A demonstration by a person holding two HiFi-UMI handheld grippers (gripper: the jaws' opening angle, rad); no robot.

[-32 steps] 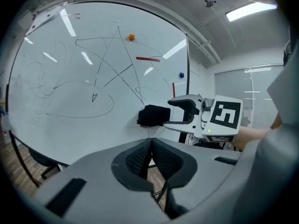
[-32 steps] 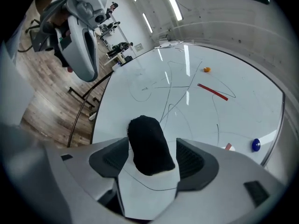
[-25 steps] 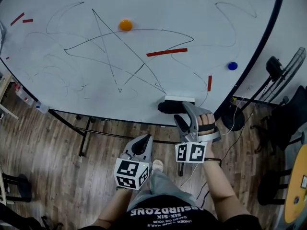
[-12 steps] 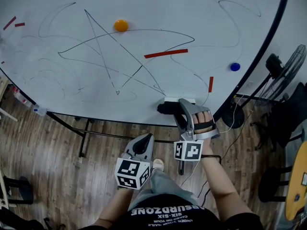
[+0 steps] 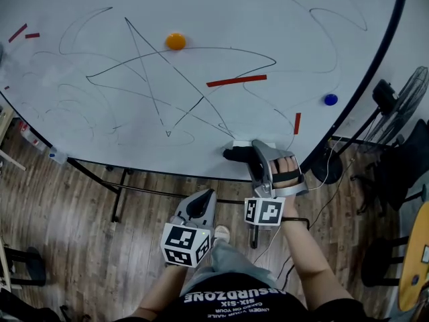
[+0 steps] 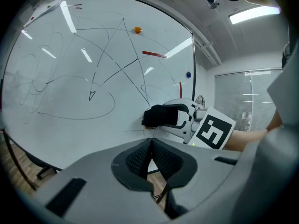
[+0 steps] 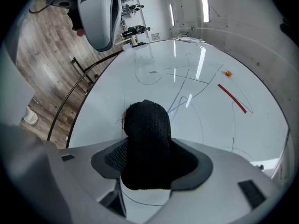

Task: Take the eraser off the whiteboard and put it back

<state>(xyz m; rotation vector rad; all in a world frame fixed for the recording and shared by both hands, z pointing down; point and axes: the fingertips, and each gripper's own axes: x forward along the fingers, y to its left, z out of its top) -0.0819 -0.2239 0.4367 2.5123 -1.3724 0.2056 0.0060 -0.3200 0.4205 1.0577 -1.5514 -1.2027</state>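
Looking like an office or meeting room: scribbled whiteboard (image 5: 201,59) standing at 12 o'clock, wood-plank floor (image 5: 67,233) running beneath, pedestal fan (image 5: 405,102) sitting at 3 o'clock, ceiling strip light (image 6: 254,14) glowing, window blinds (image 6: 243,101) hanging.

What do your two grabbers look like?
The left gripper and right gripper are grey, with dark ribbed pads. Each carries a white cube of black square markers. Black straps cross the right one. Its jaws have just been closing round the black eraser.

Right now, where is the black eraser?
In the head view the eraser sits at the whiteboard's lower right edge, between the right gripper's jaws, which have just been closing.
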